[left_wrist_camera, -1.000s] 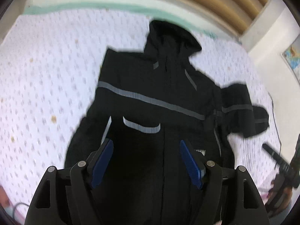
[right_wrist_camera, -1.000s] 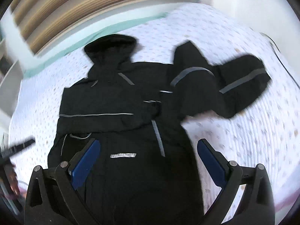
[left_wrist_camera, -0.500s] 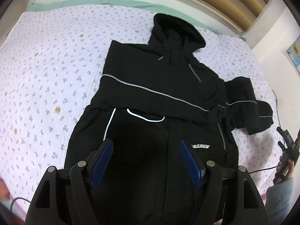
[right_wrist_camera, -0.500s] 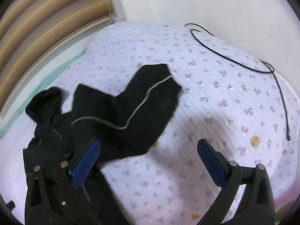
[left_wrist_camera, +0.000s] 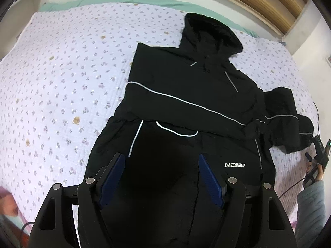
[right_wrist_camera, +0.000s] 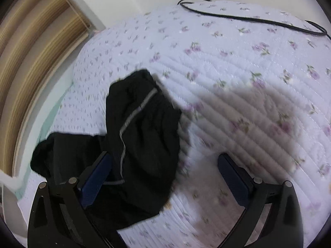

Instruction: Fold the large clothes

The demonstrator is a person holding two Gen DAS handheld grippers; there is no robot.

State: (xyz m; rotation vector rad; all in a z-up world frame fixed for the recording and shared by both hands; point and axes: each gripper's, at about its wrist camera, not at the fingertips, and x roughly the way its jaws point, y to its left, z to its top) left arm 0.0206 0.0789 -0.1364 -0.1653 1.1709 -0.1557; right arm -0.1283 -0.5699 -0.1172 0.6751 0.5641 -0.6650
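Left gripper (left_wrist_camera: 161, 173) with both blue pads spread apart, nothing between them, positioned over the lower front of a black hooded jacket (left_wrist_camera: 186, 107). The jacket lies flat on a floral quilted bedspread (left_wrist_camera: 62, 72), hood (left_wrist_camera: 209, 35) pointing away from the gripper. One sleeve is folded across the chest; the other sleeve (left_wrist_camera: 287, 122) lies bunched ahead and to the right. A white logo (left_wrist_camera: 234, 165) sits just right of the right pad.
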